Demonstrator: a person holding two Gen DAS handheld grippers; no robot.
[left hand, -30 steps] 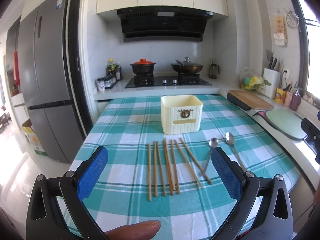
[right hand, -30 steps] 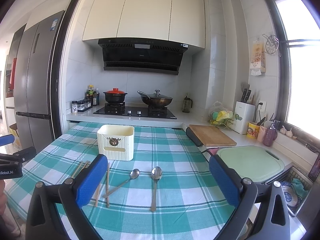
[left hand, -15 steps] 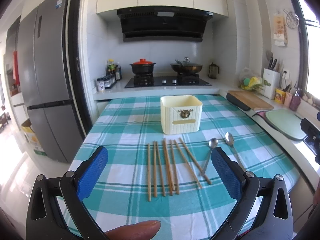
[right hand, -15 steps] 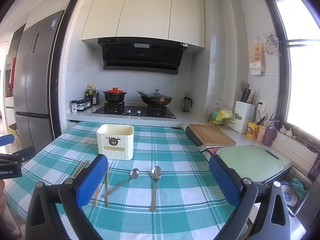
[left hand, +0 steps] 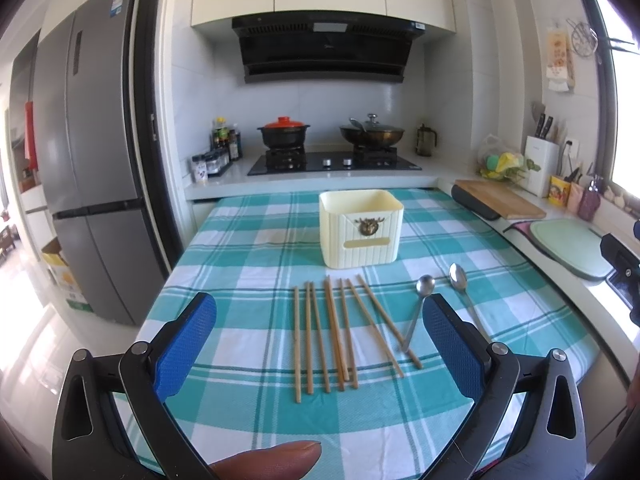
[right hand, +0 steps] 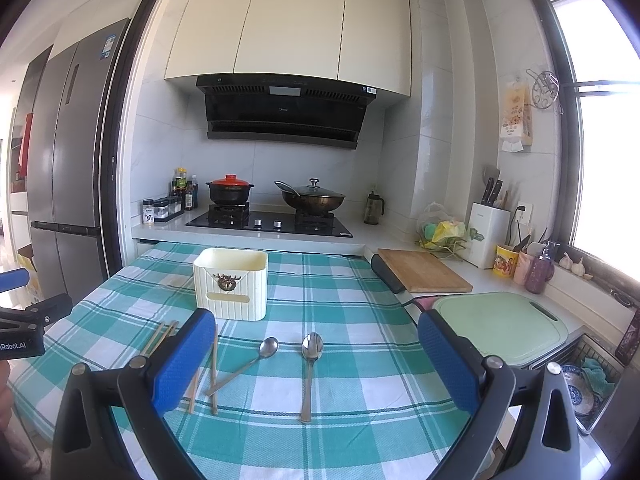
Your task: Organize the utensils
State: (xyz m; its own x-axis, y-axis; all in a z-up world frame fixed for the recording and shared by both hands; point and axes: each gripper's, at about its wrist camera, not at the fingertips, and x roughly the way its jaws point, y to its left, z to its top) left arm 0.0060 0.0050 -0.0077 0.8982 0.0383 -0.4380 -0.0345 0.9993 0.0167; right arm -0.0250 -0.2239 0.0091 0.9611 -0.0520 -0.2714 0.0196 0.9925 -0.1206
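Two spoons (left hand: 440, 304) and several wooden chopsticks (left hand: 340, 336) lie flat on our checked desk (left hand: 240, 248), chopsticks left of the spoons, all just before the cream utensil holder (left hand: 361, 234). Our left gripper (left hand: 320, 340) and right gripper (right hand: 316, 364) hang above the desk, each spread wide, holding nothing.

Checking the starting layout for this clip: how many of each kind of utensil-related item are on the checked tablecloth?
Wooden chopsticks: 8, lying side by side
Metal spoons: 2
Cream ribbed plastic utensil holder: 1, upright behind the chopsticks
Total: 11
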